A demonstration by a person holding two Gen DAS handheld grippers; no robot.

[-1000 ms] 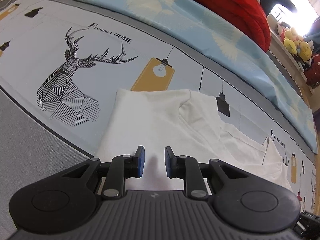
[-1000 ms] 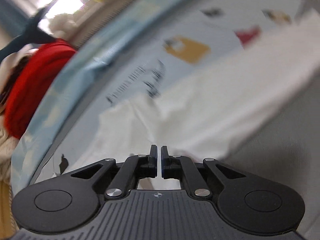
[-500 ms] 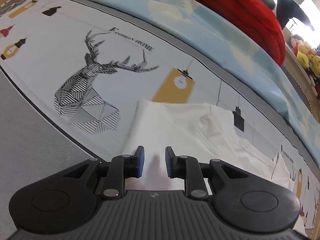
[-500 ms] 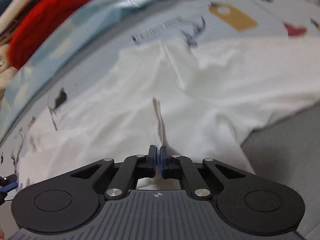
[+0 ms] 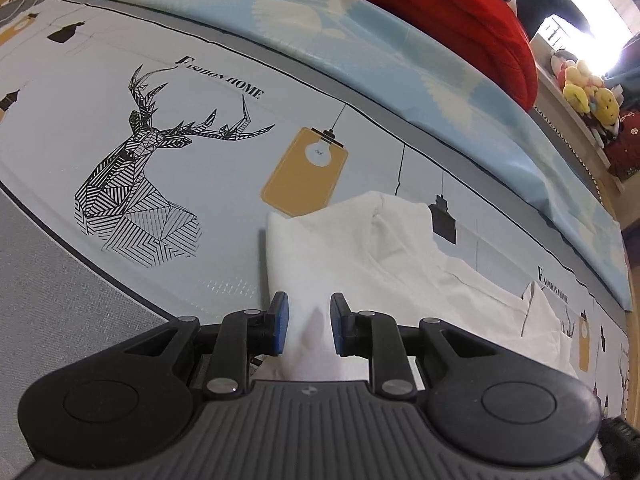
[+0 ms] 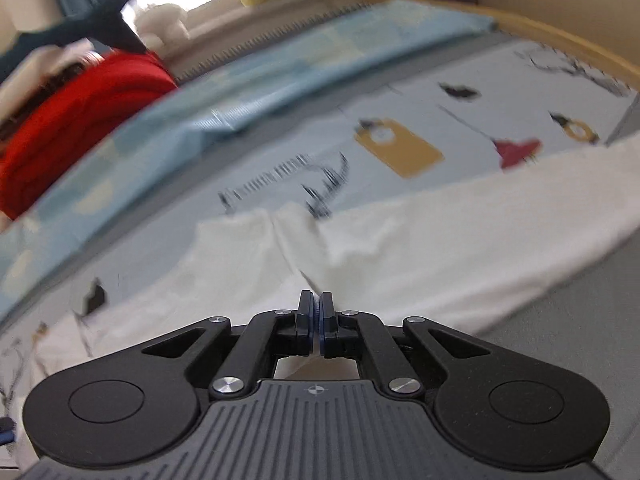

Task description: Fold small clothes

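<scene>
Now, from my left wrist, my left gripper [image 5: 306,326] hangs over the near edge of the white garment [image 5: 360,264], its jaws opening with a raised ridge of cloth between them; the blue pads [image 5: 280,322] stand clear of the fabric on both sides, wider than a second ago. The garment lies on the printed mat [image 5: 200,160], just right of the deer print [image 5: 140,176], which sits a little farther to the left than before. I judge that I am letting this edge go.

From my right wrist, the picture is blurred. My right gripper [image 6: 315,322] has gone from a narrow gap to pressed together, pinching a crease of the white garment [image 6: 440,248] that runs away toward the deer print's antlers [image 6: 328,188]. That pinch, I judge, gives me the hold for the next fold.
</scene>
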